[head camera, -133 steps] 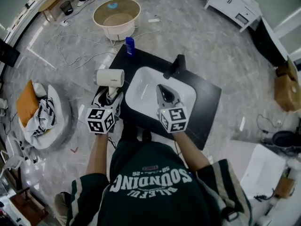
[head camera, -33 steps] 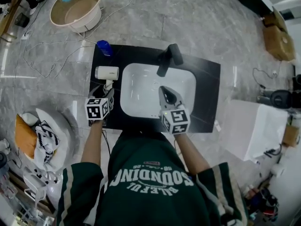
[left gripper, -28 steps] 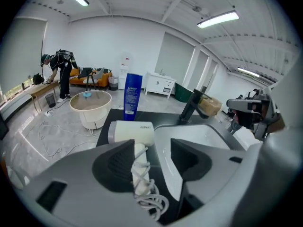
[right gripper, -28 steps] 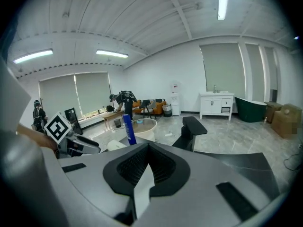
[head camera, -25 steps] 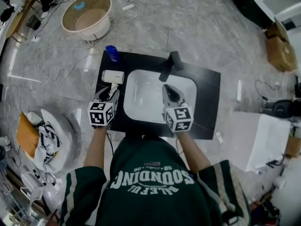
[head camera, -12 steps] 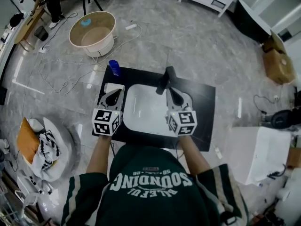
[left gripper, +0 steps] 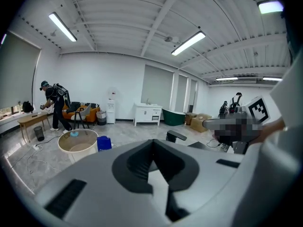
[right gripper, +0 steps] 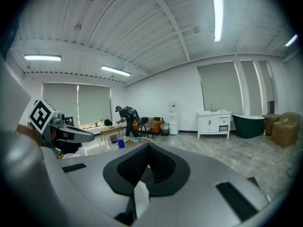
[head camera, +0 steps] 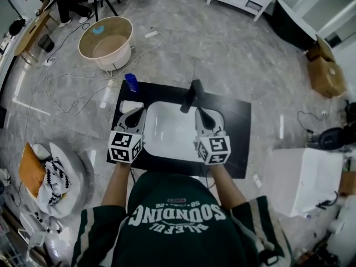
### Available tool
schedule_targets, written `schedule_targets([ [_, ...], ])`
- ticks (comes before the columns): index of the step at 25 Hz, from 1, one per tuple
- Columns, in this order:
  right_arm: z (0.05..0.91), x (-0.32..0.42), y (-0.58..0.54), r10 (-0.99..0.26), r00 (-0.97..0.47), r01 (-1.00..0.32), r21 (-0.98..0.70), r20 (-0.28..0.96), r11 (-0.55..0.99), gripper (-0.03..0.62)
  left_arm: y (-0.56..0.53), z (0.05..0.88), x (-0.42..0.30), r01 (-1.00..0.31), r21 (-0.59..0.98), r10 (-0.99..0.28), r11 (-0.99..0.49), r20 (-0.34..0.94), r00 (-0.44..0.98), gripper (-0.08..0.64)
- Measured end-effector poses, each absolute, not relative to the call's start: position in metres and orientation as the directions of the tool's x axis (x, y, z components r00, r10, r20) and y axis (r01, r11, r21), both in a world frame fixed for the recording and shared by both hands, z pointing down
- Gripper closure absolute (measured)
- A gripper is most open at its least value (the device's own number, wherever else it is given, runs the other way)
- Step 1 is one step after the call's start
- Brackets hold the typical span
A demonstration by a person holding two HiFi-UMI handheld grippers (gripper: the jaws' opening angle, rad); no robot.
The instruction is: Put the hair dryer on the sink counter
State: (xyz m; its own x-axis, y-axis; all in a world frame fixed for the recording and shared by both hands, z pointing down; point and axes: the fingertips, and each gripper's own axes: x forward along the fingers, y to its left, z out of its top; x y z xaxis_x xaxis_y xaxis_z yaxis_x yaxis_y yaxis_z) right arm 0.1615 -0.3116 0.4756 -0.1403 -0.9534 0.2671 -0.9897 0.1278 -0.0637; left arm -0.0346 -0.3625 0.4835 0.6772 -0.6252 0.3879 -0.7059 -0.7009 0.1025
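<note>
The white hair dryer (head camera: 131, 105) lies on the left part of the black sink counter (head camera: 239, 132), half hidden in the head view under my left gripper (head camera: 136, 114). That gripper is held above the dryer, shut and with nothing in it; in its own view the jaws (left gripper: 152, 144) meet and point level out into the room. My right gripper (head camera: 201, 115) hovers over the right side of the white sink basin (head camera: 167, 132), also shut and empty, and its own view (right gripper: 147, 151) shows the closed jaws facing the room.
A black faucet (head camera: 189, 95) stands at the back of the sink, and a blue bottle (head camera: 130, 82) at the counter's back left corner. A round beige tub (head camera: 105, 40) and cables lie on the floor behind. A person (left gripper: 56, 108) stands by a far table.
The left gripper has let go of the hair dryer, which stays on the counter. The gripper lifted and its jaws closed. Both grippers now sit higher and level.
</note>
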Motion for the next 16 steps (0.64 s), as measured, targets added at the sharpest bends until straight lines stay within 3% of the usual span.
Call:
schedule_targets([
  [16,0.4843,0.1571,-0.3163,-0.946,-0.158,-0.987,-0.072,0.282,0.143,0.592,-0.3641,0.4933,-0.0333,-0.697,0.113,-0.605,-0.708,0.411,0.682,0.558],
])
